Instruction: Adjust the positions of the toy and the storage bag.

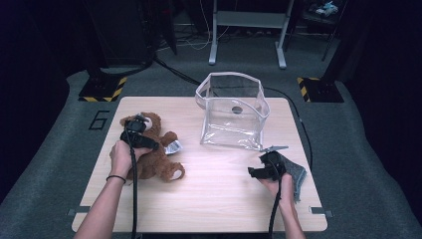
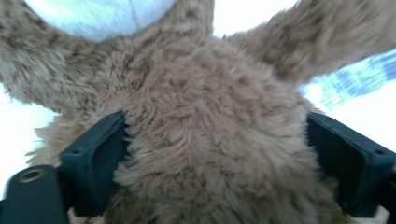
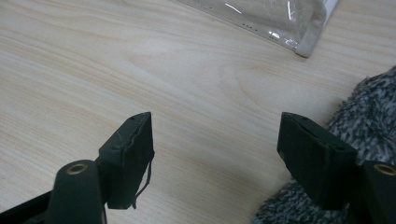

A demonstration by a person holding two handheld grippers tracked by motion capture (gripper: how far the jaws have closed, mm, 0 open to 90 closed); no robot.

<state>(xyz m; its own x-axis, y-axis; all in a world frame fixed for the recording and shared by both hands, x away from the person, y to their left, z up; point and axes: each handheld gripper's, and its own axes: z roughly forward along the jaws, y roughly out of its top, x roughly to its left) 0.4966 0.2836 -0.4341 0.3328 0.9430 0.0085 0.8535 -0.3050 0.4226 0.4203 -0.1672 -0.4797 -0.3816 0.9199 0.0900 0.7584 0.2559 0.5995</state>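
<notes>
A brown teddy bear (image 1: pixel 157 162) lies at the table's left side. My left gripper (image 1: pixel 144 142) is down over it. In the left gripper view the bear's furry body (image 2: pixel 215 140) fills the gap of my left gripper (image 2: pixel 217 154), with fur brushing both pads (image 2: pixel 100 154), and the jaws stand wide and do not squeeze it. My right gripper (image 1: pixel 254 173) rests low at the table's right side, pointing left. In its own view my right gripper (image 3: pixel 215 140) is open over bare wood with nothing between the jaws. A grey fuzzy cloth (image 1: pixel 297 174) lies beside that hand.
A clear plastic bag (image 1: pixel 234 112) stands open at the back middle of the wooden table (image 1: pixel 214 199); its bottom corner (image 3: pixel 280 18) lies ahead of the right jaws. A silvery packet (image 1: pixel 174 147) lies against the bear. The grey cloth (image 3: pixel 369 107) touches the right jaw.
</notes>
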